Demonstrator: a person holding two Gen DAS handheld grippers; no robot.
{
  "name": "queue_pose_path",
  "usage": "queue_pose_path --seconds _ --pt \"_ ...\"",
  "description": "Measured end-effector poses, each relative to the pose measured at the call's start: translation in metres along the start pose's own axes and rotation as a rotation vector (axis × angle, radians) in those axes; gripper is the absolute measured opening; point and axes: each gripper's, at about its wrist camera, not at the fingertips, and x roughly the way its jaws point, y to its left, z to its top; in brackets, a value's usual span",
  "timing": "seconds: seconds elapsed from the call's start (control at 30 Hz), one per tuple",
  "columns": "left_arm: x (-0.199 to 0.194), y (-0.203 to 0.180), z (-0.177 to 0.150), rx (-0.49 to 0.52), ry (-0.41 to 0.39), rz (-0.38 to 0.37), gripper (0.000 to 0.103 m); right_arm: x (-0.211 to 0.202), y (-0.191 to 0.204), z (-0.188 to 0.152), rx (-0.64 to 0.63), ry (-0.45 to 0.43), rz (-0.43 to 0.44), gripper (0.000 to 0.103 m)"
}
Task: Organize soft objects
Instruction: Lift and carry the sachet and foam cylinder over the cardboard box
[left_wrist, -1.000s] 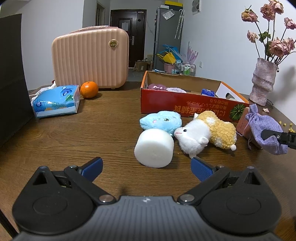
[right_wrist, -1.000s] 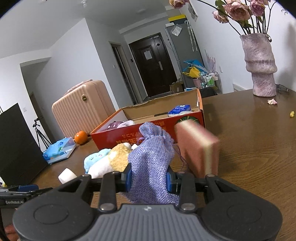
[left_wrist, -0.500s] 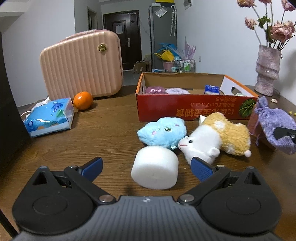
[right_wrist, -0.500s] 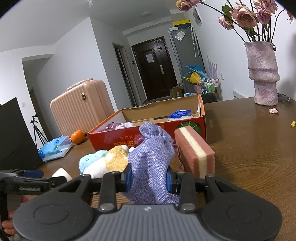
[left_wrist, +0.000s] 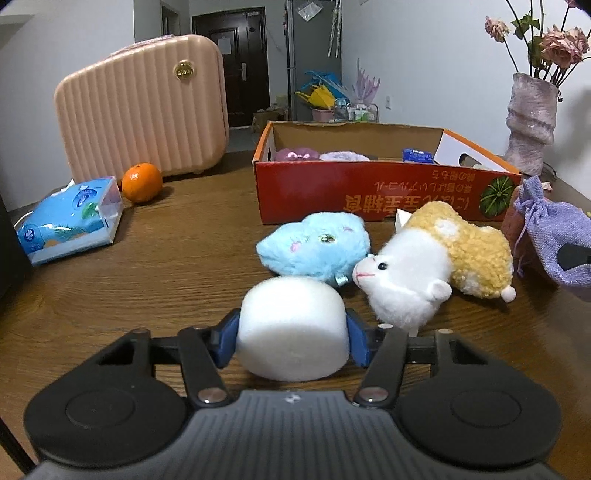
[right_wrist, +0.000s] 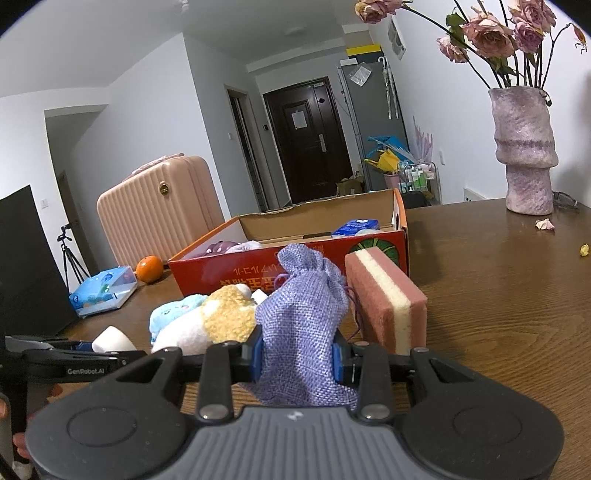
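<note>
White foam cylinder (left_wrist: 293, 328): light, squashy; left gripper (left_wrist: 293, 338) jaws closing on curved flanks (pads touching). Lilac burlap pouch (right_wrist: 301, 325): limp, pinched mid-body by right gripper (right_wrist: 299, 356).

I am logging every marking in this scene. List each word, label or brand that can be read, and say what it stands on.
"GenRobot.AI": white letters on the black arm of the left tool, right wrist view.
Yellow characters, upside down, on the red front of the cardboard box: too distorted to read reliably.
Print on the blue tissue pack: too small to read.
Round gold badge on the pink suitcase: too small to read.
</note>
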Motion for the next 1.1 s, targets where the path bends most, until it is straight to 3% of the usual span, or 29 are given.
queue_pose_path --seconds 0.73,1.1 --pt "-0.029 0.0 0.009 -0.013 -0.108 -0.028 0.058 -0.006 0.007 0.002 -0.041 -0.046 -0.011 0.033" --pt "-0.053 -0.008 0.048 0.001 -0.22 -0.043 0.058 0.0 0.021 0.024 -0.094 -0.093 -0.008 0.033"
